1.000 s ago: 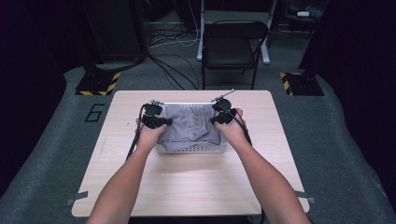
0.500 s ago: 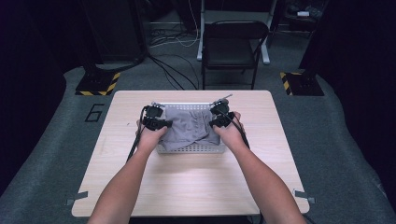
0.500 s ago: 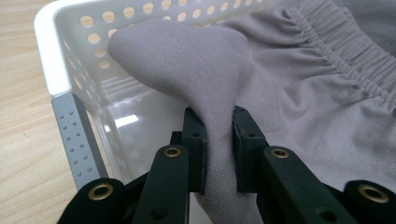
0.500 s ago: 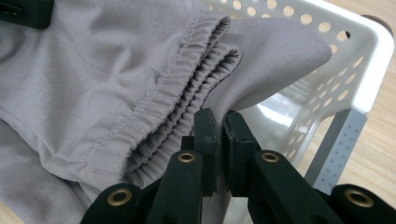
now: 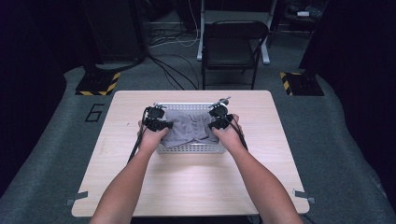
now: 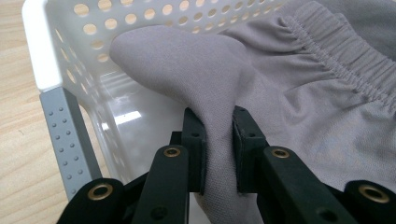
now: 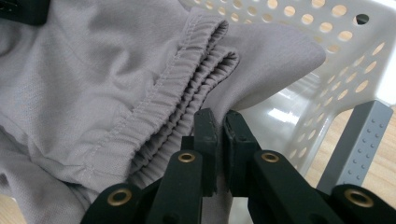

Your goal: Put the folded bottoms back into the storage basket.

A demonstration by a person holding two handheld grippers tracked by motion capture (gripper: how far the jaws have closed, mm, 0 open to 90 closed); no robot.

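A grey garment [image 5: 187,128] with an elastic waistband is held over a white perforated basket [image 5: 187,148], which stands in the middle of the wooden surface [image 5: 187,186]. In the high view the cloth is spread between the two hands, and its lower edge hangs down over the near wall of the basket.

The left tool [image 6: 219,135] is closed tightly on a fold of the grey fabric, which is pinched between the two black jaws just beside the corner of the basket with its grey post [image 6: 65,135]. The right tool [image 7: 220,135] is also closed narrowly on the cloth, at the side where the gathered waistband [image 7: 187,88] is doubled over; the fabric is clamped between the pads there. In the high view the left tool [image 5: 156,122] and the right tool [image 5: 219,117] are seen at the two short ends of the basket, well apart, with the garment stretched between them.

As a judgement, the gripping step is done: both sides of the garment are secured. It cannot be told from these pictures alone whether the cloth is being put into the basket or taken out of it. In either case the main part is left to do. The garment is neither lying fully inside the basket, since one edge is draped outside, nor is it laid flat on the surface. A release of both tools is also not yet made.
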